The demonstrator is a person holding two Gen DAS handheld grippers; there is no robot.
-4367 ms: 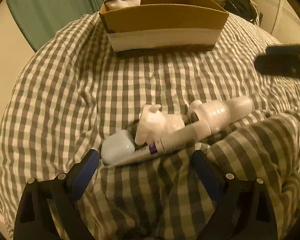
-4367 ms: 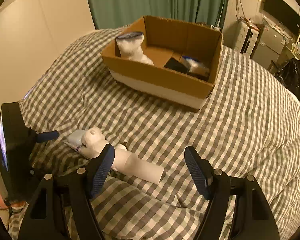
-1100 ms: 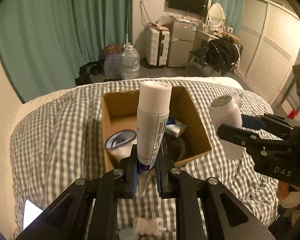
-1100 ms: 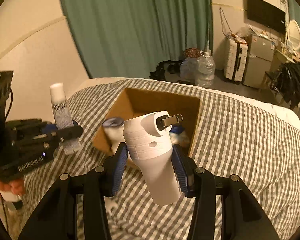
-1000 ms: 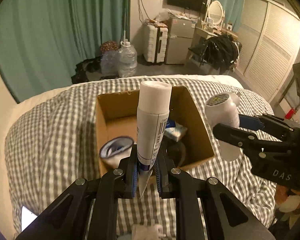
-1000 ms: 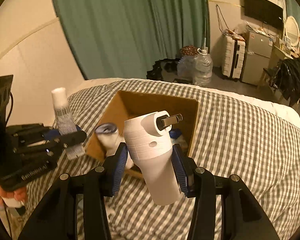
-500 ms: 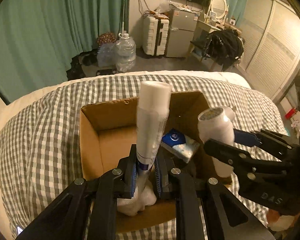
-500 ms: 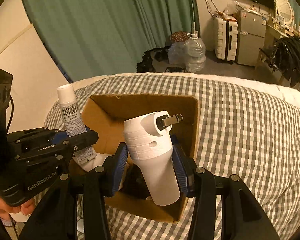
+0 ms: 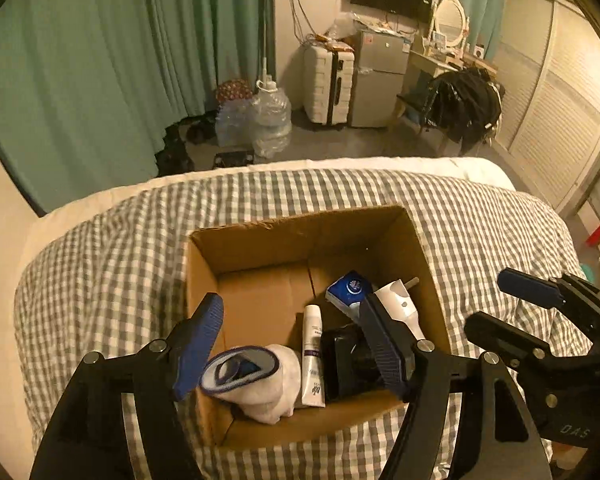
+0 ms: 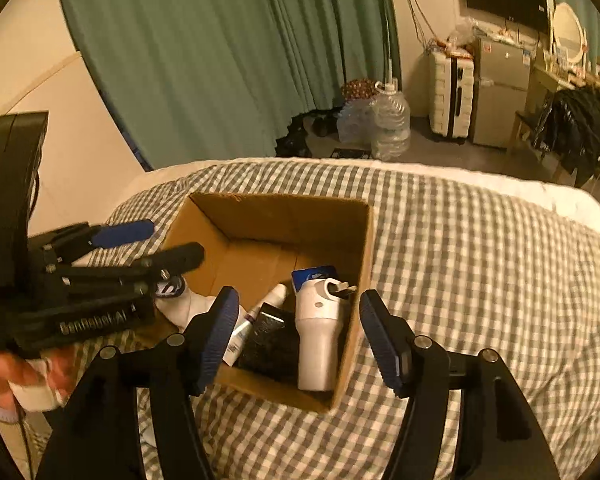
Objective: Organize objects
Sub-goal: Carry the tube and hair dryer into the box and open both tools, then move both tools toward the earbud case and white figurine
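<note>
An open cardboard box sits on the checked bed; it also shows in the right wrist view. Inside lie a white tube, a white plug-in device, a rolled white sock, a blue tissue pack and a black item. The tube and the white device also show in the right wrist view. My left gripper is open and empty above the box. My right gripper is open and empty above the box's right side.
The grey-white checked bedspread surrounds the box. Beyond the bed stand green curtains, water jugs, a suitcase and a small fridge. The right gripper shows at the right of the left wrist view.
Both grippers opened. The tube dropped from the left gripper into the box and the white device dropped from the right gripper into the box.
</note>
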